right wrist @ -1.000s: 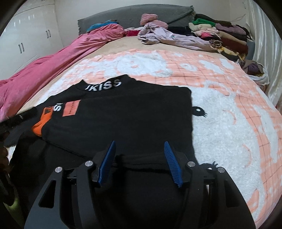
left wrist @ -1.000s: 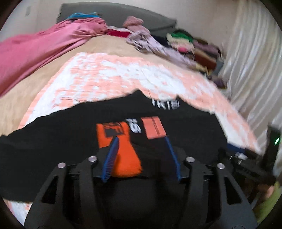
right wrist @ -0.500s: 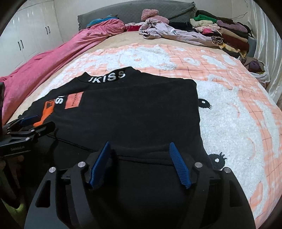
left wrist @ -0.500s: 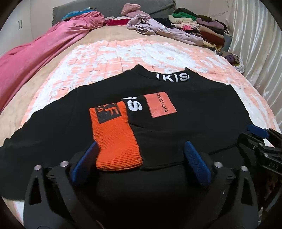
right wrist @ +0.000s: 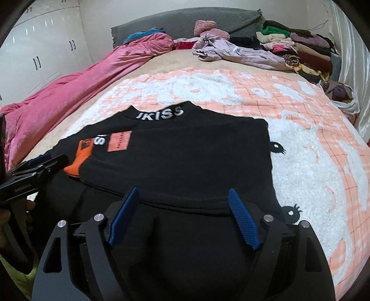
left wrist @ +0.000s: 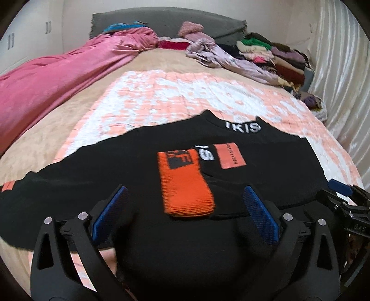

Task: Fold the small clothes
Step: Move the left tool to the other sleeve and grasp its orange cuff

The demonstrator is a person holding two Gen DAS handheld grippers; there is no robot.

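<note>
Sweater [left wrist: 129,166] fabric, black, is seen under both tools, spread on the bed over a peach-and-white blanket [left wrist: 161,97]. The left tool [left wrist: 185,199] is held wide apart, its blue pads [left wrist: 108,215] clear of the cloth on either side; nothing is gripped. Its jaws have just been opening, and the orange cuff [left wrist: 185,187] of a folded-in sleeve lies between them, untouched by either pad. The right tool [right wrist: 183,199] is also spread, a little less wide, and its jaws have just been opening too; only a folded edge of the sweater lies between the pads [right wrist: 242,222], which do not press on it. Whether the pad tips brush the cloth cannot be told.

Beyond the cuff, an orange patch [left wrist: 229,156] and white letters are seen on the chest, and a collar [right wrist: 159,114] with white lettering lies at the far edge. In the right view the sweater's right side is folded in to a straight edge, while the left tool shows at the left margin. In the left view the other sleeve runs out to the left.

Further off, a pink quilt [right wrist: 76,92] is bunched along the left of the bed, loose clothes [right wrist: 233,52] are heaped near the grey headboard [right wrist: 185,20], and a stack [right wrist: 298,48] of folded garments stands at the far right.
</note>
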